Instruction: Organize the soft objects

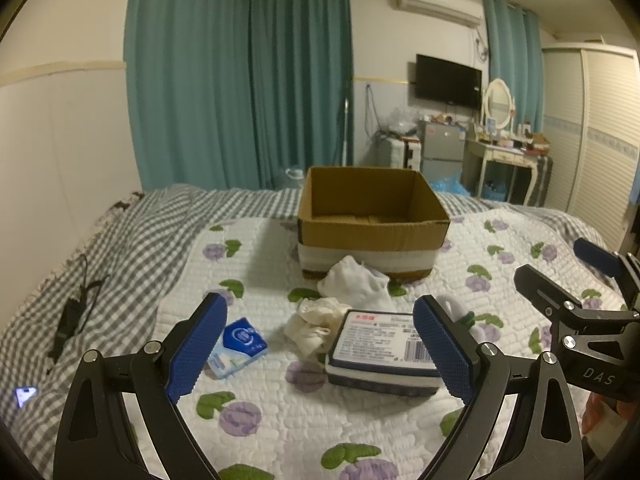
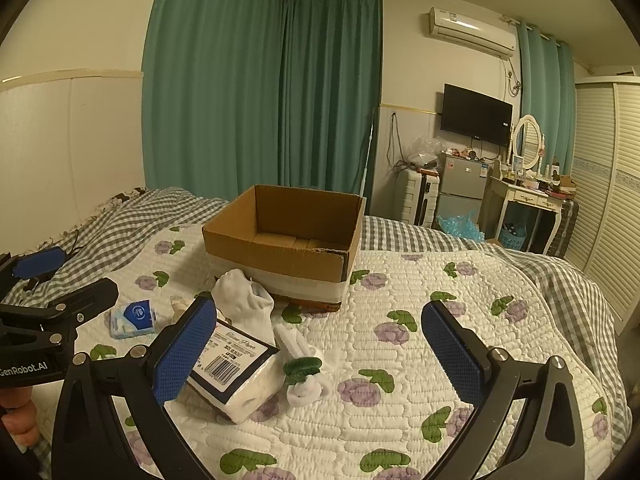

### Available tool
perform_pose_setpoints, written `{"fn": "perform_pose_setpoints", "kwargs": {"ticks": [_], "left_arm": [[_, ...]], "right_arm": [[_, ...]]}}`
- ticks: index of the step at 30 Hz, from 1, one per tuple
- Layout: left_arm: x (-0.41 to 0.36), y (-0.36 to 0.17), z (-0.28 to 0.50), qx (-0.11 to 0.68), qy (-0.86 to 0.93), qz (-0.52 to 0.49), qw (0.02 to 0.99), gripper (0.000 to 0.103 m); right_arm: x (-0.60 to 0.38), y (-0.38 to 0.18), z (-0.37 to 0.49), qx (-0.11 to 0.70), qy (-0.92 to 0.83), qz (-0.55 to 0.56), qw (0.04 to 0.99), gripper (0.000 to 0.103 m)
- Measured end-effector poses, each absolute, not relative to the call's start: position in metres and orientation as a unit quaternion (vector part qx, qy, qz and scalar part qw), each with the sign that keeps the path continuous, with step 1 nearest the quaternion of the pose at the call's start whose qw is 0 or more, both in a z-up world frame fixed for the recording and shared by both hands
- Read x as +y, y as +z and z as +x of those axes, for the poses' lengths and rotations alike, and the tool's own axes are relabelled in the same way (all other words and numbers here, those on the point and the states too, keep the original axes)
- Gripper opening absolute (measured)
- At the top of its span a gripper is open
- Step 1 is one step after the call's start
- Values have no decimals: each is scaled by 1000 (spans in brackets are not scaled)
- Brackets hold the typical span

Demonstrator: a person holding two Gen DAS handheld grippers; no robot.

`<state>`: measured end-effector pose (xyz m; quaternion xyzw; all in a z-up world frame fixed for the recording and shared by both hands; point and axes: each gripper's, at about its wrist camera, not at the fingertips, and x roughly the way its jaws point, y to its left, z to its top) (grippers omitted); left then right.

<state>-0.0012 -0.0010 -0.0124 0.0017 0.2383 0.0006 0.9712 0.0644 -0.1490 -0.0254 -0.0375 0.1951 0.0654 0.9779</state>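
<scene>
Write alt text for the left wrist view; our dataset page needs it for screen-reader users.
An open left gripper hovers over a floral quilt, framing a wrapped tissue pack. Beyond lie a cream cloth, a white sock, a small blue packet and an empty cardboard box.

An open cardboard box (image 1: 374, 220) with a white band around its lower half stands upright on the bed, nothing showing inside. Touching its front lies a crumpled white sock (image 1: 356, 284); just beside that, a bunched cream cloth (image 1: 314, 326). A wrapped tissue pack (image 1: 380, 350) lies flat, label up. A small blue-and-white tissue packet (image 1: 238, 346) lies apart. A rolled white sock with a green band (image 2: 304, 372) lies beside the pack.
</scene>
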Motion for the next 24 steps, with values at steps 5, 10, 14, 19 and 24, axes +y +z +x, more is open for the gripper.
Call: {"fn": "perform_pose_setpoints", "kwargs": {"ticks": [5,10,14,19,24], "left_arm": [[-2,-15,-2,239,1,3,971,96],[-2,-16,-1,240,0,3,971,96],[-2,-15,-1,240,1,3,971,96],[-2,-18,-1,241,1,3,971,96],[-3,-21,-2,242,0,4,970,96]], "right_arm": [[-149,-25,66,198,66,-38,977,103],[-149,-25,66,200,65,-39,977,103],[-148,-25,66,200,65,-40,977,103],[-148,-26,67,202,65,-41,976,103],[-148,-27,66,204,66,-42,976,103]]}}
